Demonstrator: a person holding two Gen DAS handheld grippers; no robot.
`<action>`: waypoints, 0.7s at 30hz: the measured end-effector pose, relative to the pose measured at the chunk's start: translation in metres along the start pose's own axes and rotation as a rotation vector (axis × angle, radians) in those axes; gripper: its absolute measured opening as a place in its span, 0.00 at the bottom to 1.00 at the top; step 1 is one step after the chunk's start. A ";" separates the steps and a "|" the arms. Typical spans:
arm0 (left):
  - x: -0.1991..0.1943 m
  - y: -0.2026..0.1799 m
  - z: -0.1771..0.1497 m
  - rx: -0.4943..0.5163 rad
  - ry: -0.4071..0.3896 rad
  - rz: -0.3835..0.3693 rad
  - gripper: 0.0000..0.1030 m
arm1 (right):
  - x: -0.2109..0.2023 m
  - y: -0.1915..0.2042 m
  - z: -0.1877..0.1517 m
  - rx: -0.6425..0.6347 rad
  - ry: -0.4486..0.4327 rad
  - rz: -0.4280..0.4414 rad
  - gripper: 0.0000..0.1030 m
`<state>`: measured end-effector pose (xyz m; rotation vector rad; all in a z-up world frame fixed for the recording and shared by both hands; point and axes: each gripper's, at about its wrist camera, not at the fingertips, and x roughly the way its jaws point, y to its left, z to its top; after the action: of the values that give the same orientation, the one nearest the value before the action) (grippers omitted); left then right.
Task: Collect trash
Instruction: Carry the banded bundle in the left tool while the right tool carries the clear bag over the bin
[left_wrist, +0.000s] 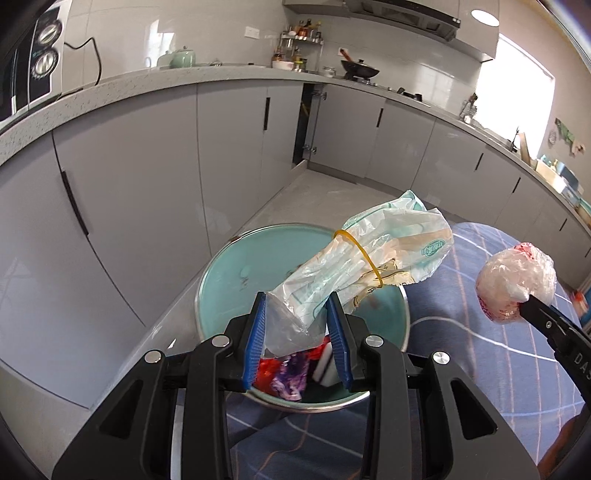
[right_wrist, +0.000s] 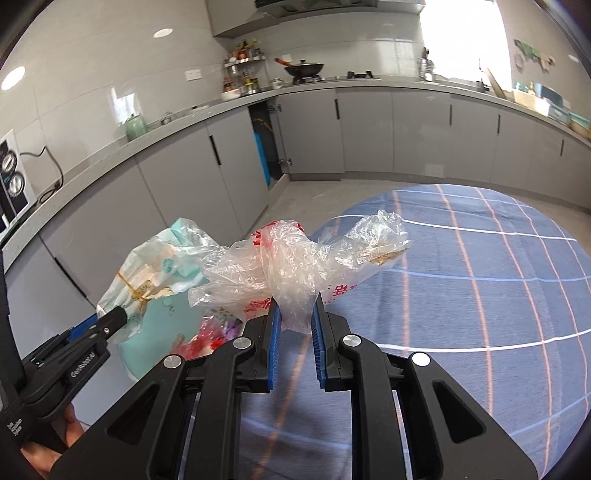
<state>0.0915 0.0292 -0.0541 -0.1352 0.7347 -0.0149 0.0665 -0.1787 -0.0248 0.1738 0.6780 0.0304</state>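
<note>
My left gripper (left_wrist: 296, 308) is shut on a white and green plastic bag (left_wrist: 373, 254) bound with a yellow rubber band; it hangs over the teal trash bin (left_wrist: 229, 273), which holds red and purple wrappers (left_wrist: 288, 373). My right gripper (right_wrist: 295, 314) is shut on a crumpled clear plastic bag with red print (right_wrist: 291, 266), held above the blue checked tablecloth (right_wrist: 480, 280). In the left wrist view that clear bag (left_wrist: 515, 282) hangs to the right of the bin, on the right gripper's black finger. In the right wrist view the green bag (right_wrist: 162, 266) and bin (right_wrist: 162, 325) lie at the left.
Grey kitchen cabinets (left_wrist: 147, 177) and a speckled counter (left_wrist: 110, 88) curve around the room; one cabinet door (left_wrist: 306, 122) stands ajar. A microwave (left_wrist: 33, 62) sits on the counter at the left, a wok (left_wrist: 360, 68) on the stove behind. A hand (right_wrist: 62, 428) holds the left gripper.
</note>
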 end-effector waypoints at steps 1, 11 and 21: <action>0.000 0.003 -0.001 -0.004 0.002 0.003 0.32 | 0.001 0.004 0.000 -0.007 0.002 0.002 0.16; 0.009 0.032 -0.003 -0.047 0.016 0.034 0.32 | 0.020 0.051 -0.008 -0.095 0.042 0.024 0.16; 0.020 0.048 0.000 -0.087 0.031 0.069 0.32 | 0.038 0.085 -0.012 -0.159 0.066 0.045 0.16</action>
<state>0.1046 0.0760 -0.0735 -0.1928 0.7712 0.0805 0.0911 -0.0899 -0.0431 0.0348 0.7346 0.1332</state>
